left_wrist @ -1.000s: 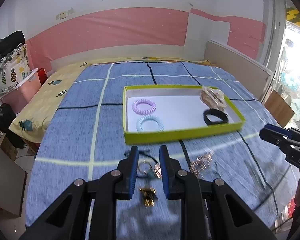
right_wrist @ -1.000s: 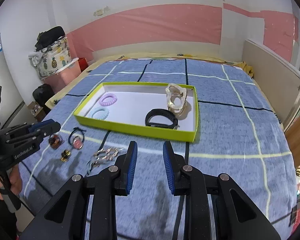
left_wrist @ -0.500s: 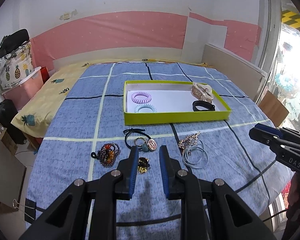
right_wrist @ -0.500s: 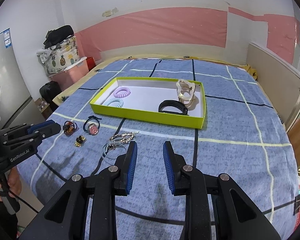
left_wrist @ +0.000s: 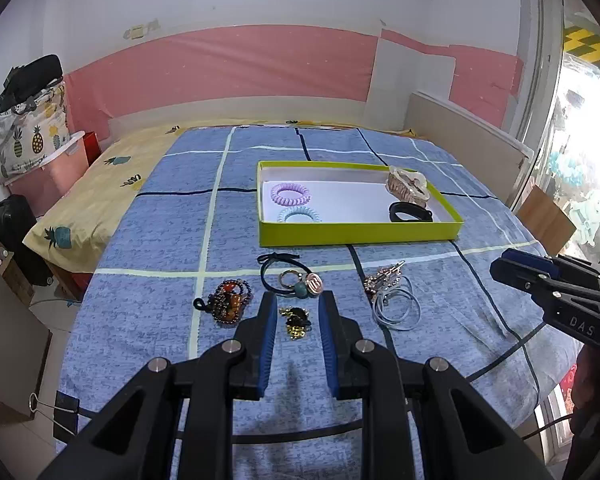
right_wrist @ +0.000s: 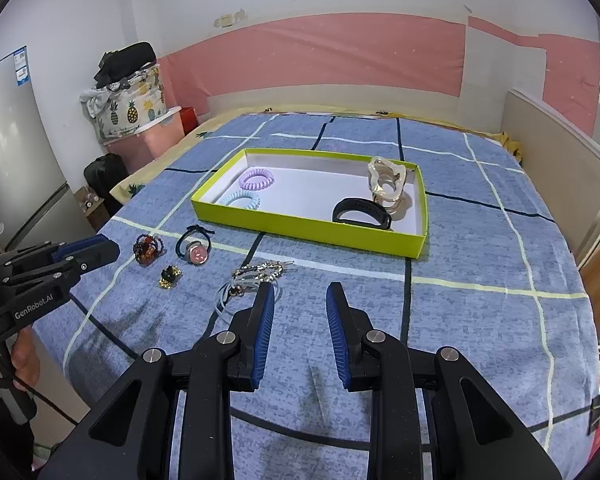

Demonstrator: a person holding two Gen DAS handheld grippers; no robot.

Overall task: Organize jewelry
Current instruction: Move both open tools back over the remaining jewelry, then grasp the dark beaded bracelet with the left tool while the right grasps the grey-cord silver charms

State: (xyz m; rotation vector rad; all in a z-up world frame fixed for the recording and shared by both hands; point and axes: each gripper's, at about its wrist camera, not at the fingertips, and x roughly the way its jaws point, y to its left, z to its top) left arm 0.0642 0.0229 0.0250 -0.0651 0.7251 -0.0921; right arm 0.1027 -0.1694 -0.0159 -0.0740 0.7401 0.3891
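Observation:
A lime-green tray (left_wrist: pixel 360 236) (right_wrist: pixel 300 224) lies on the blue checked bedspread. It holds a purple coil tie (left_wrist: pixel 290 193), a pale blue coil tie (left_wrist: pixel 300 215), a black band (left_wrist: pixel 410 213) and a beige hair claw (left_wrist: pixel 406 184). Loose in front of it lie a dark beaded bracelet (left_wrist: pixel 228 304), a black hair tie with charms (left_wrist: pixel 296 280), a gold-and-black piece (left_wrist: pixel 296 320) and white hoops with a clip (left_wrist: pixel 392 296) (right_wrist: pixel 248 280). My left gripper (left_wrist: pixel 298 300) is open and empty above the gold piece. My right gripper (right_wrist: pixel 300 292) is open and empty beside the hoops.
The bed's near edge drops off just below the loose pieces. A pink storage box (left_wrist: pixel 40 172) with a pineapple bag stands at the left wall. A beige board (left_wrist: pixel 468 132) runs along the bed's right side. A yellow sheet (left_wrist: pixel 100 188) covers the bed's left strip.
Both grippers have pulled back and up from the bed, so the tray and the loose pieces look smaller and farther. Both stay open and empty.

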